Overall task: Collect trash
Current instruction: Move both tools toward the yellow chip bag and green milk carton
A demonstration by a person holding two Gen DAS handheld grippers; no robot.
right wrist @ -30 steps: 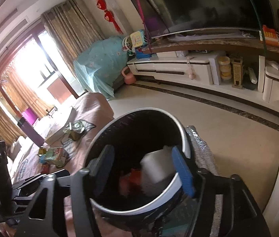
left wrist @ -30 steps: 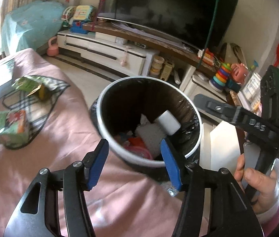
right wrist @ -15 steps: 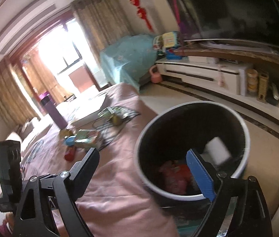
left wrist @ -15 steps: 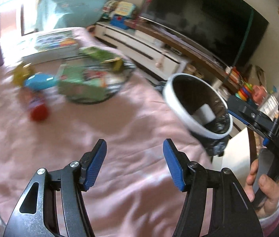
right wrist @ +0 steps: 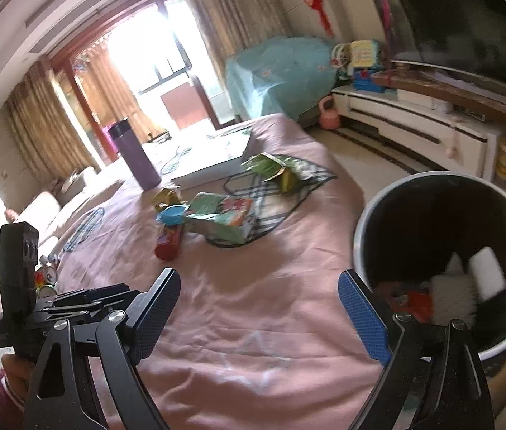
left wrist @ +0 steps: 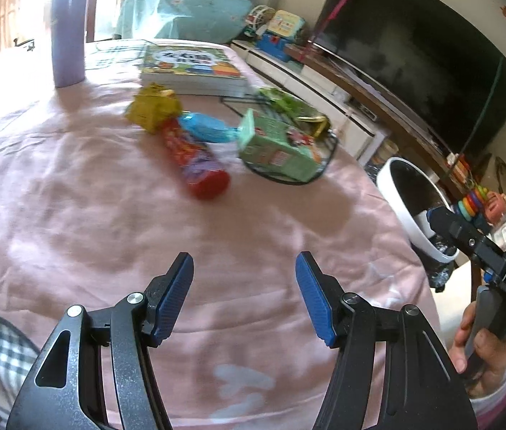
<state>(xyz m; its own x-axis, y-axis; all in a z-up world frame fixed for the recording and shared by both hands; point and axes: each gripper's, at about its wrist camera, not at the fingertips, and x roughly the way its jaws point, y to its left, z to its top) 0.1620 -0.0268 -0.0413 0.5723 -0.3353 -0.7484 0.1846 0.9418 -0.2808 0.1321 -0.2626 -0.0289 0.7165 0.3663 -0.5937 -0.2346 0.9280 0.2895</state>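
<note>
On the pink cloth (left wrist: 109, 222) lie a red tube (left wrist: 195, 161), a blue wrapper (left wrist: 204, 128), a yellow crumpled wrapper (left wrist: 152, 109), a green carton (left wrist: 278, 147) and a green-gold wrapper (left wrist: 289, 105). The white-rimmed bin (right wrist: 446, 261) stands at the table's right edge and holds white and red trash. My left gripper (left wrist: 244, 294) is open and empty above the cloth, short of the tube. My right gripper (right wrist: 258, 313) is open and empty, its right finger by the bin's rim. The same trash shows in the right wrist view: tube (right wrist: 168, 242), carton (right wrist: 224, 220).
A purple bottle (left wrist: 68, 30) and a stack of books (left wrist: 190, 70) stand at the table's far side. A checked wire-rimmed mat (right wrist: 289, 186) lies under the carton. A TV (left wrist: 414, 57) and its low cabinet (right wrist: 414, 132) line the wall beyond.
Both grippers have swung left, away from the bin and toward the trash on the cloth. The bin has slid to the right edge of both views. Both stay open.
</note>
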